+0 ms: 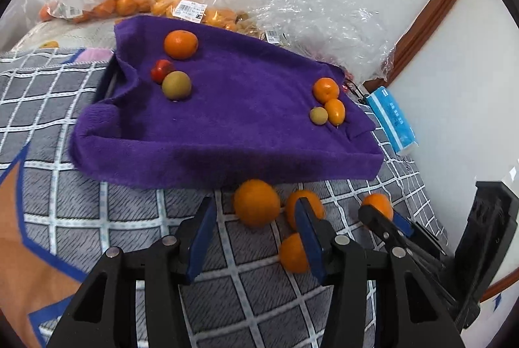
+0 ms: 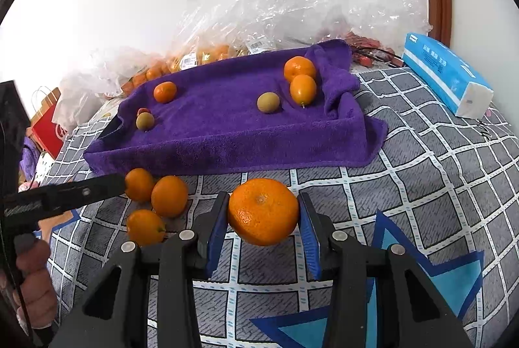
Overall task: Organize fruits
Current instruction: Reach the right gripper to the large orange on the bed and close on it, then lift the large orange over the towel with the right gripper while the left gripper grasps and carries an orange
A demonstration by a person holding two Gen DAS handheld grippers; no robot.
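Note:
My right gripper (image 2: 263, 200) is shut on a large orange (image 2: 262, 211), just above or on the checked blanket. In the left wrist view it shows at the right with that orange (image 1: 376, 203). My left gripper (image 1: 254, 203) is open; a loose orange (image 1: 256, 202) lies at its fingertips, untouched by the pads. Two more oranges (image 1: 305, 206) (image 1: 293, 252) lie beside it. Behind them a purple towel (image 1: 227, 127) covers a tray. It holds an orange (image 1: 180, 44), a red fruit (image 1: 161, 70) and a green one (image 1: 176, 85) at left, and three small fruits (image 1: 326, 90) at right.
Clear plastic bags (image 1: 292, 0) with several oranges line the wall behind the tray. A blue tissue pack (image 2: 444, 75) lies at the right on the checked blanket (image 2: 421, 185). A red paper bag (image 2: 48, 127) stands far left. A person's hand (image 2: 32, 283) grips the left tool.

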